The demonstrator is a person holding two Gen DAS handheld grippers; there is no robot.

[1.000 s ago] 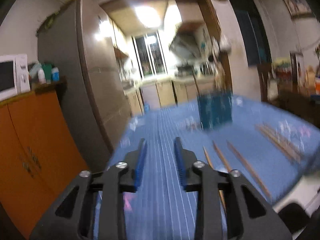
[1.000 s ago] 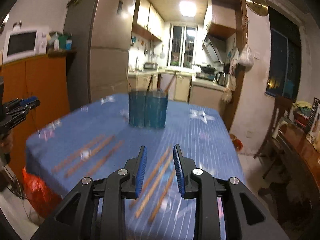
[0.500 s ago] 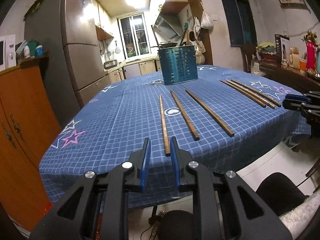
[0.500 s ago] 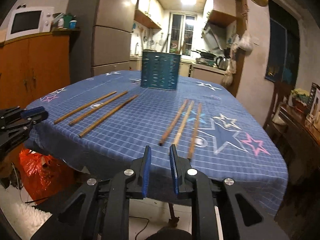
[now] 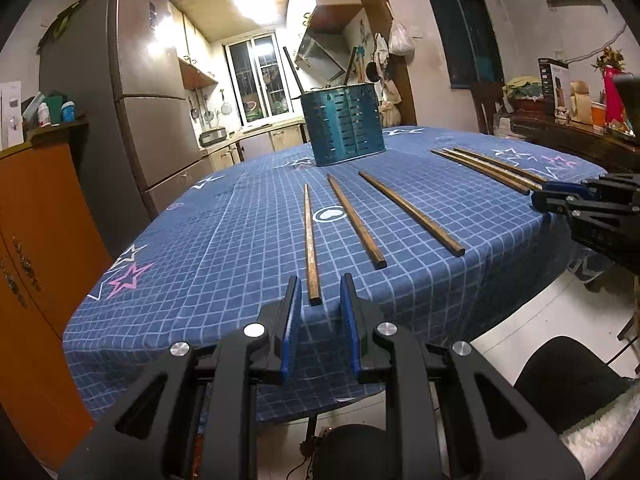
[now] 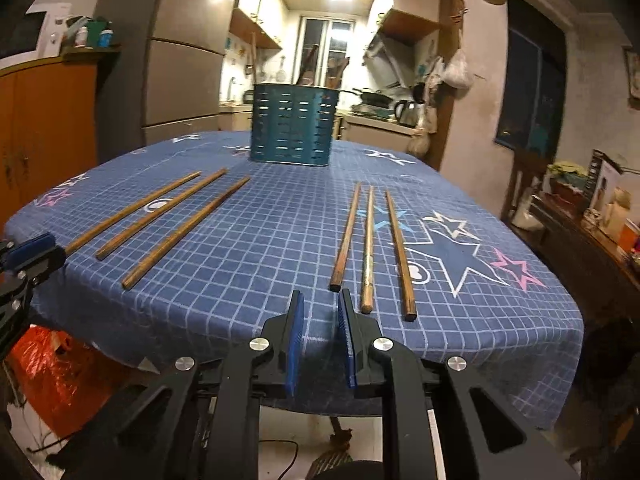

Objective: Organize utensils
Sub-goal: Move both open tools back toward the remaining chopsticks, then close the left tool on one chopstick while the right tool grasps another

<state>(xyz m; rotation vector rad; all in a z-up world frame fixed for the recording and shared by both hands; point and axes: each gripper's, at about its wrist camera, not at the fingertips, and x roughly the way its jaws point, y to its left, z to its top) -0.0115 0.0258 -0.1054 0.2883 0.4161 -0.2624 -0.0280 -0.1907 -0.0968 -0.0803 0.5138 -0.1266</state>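
A teal slotted utensil holder (image 5: 344, 124) stands at the far middle of the blue checked tablecloth (image 5: 224, 240); it also shows in the right wrist view (image 6: 294, 128) with a few utensils in it. Three wooden chopsticks (image 5: 354, 220) lie on the left side, and three more (image 6: 370, 240) on the right. My left gripper (image 5: 320, 292) is open and empty, its tips just short of the near end of the leftmost chopstick (image 5: 311, 244). My right gripper (image 6: 322, 304) is open and empty at the table's front edge, near the right group's leftmost chopstick (image 6: 346, 236).
A grey fridge (image 5: 132, 120) and an orange cabinet (image 5: 36, 260) stand left of the table. A dark sideboard with boxes (image 6: 592, 216) stands to the right. A red bag (image 6: 56, 372) lies on the floor under the table's left edge.
Both grippers have come a little closer to the table's front edge and both jaws have opened wider. The chopsticks and the holder have not moved.
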